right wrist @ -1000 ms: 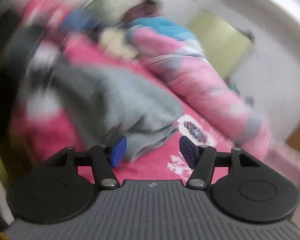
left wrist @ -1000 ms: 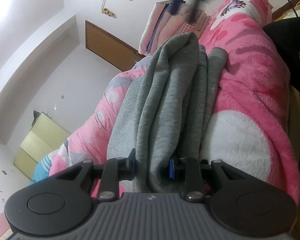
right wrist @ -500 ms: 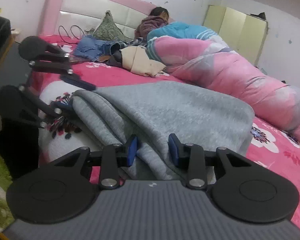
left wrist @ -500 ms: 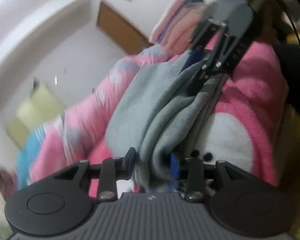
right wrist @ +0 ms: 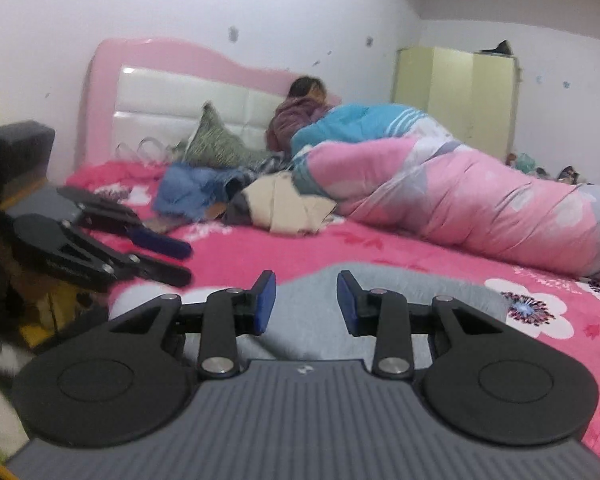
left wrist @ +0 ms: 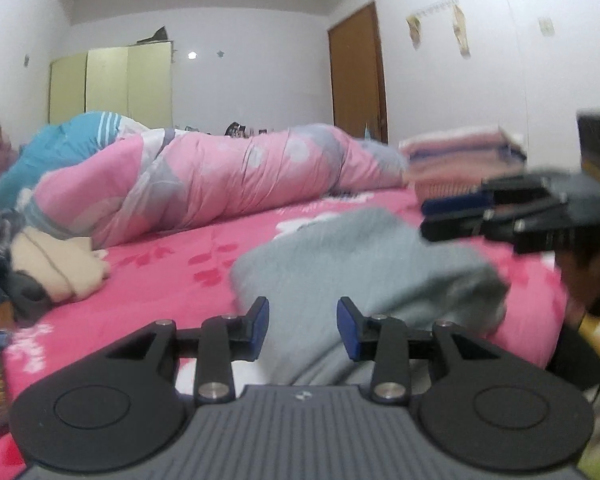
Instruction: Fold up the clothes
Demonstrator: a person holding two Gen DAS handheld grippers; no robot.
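So the grey garment (left wrist: 364, 264) sits folded into a compact bundle on the pink bed (left wrist: 172, 280), near its edge. Both sets of fingers look released: the left gripper (left wrist: 302, 326) and right gripper (right wrist: 306, 307) hover over it with nothing pinched. Looks basically done with this one; the loose heap of clothes (right wrist: 236, 196) near the headboard seems left.

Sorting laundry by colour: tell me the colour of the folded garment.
Grey garment, clearest in the left wrist view.
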